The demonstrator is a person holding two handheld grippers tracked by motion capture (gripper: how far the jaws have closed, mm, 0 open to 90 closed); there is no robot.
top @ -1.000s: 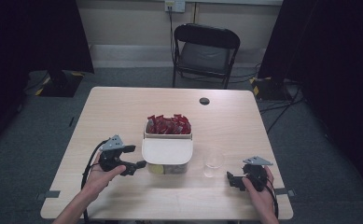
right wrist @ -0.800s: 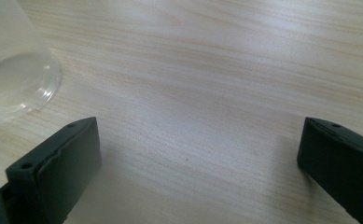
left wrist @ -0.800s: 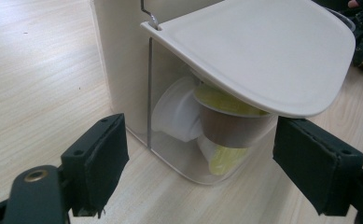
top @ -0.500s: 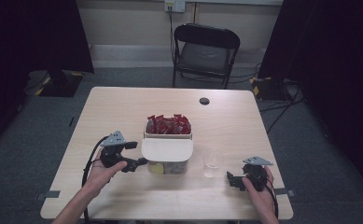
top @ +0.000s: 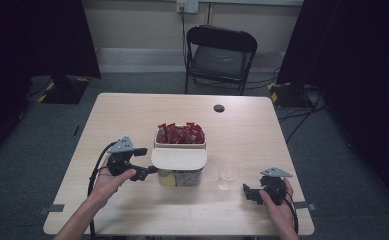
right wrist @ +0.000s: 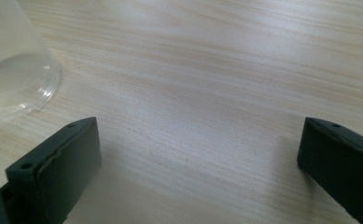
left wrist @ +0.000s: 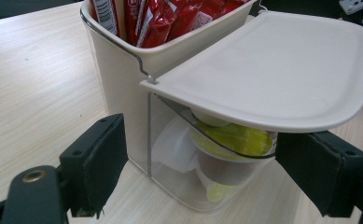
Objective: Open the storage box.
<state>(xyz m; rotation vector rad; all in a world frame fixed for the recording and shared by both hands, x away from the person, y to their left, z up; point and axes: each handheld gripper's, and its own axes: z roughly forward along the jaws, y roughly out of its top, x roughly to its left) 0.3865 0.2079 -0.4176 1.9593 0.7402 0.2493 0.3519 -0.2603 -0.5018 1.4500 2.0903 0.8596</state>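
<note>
Fingers, left gripper (left wrist: pixel 198 172): spread, nothing pinched; the jaws have just been opening, and the clear front bin of the dispenser (left wrist: pixel 207 158) sits in the gap between the two pads without either pressing on it.
Fingers, right gripper (right wrist: pixel 193 163): spread wide over bare counter (right wrist: pixel 207 70), holding nothing.
Landmark: cream dispenser (top: pixel 179 155), mid-counter, with a rear tub of red sachets (top: pixel 180 134) and a flat lid (top: pixel 178 158) hinged over the clear front compartment.
Target position: creamer cups (left wrist: pixel 230 149) lie inside the clear compartment, directly under the lid, straight ahead of the left gripper's fingers.
Key relation: left gripper (top: pixel 132 167) points at the dispenser's left side, fingertips near the lid's left edge; the lid overhangs above the fingers. My reading is that the lid must be raised before the cups are reachable.
Long axis: lid runs left to right across the dispenser front.
Nearer hand: left, nearly touching the dispenser; right gripper (top: pixel 254 192) is well apart, to the dispenser's right.
Surroundings: clear cup (top: pixel 228 174) just right of the dispenser, between it and the right gripper.
Obstruction: the lid itself; the clear front wall too.
</note>
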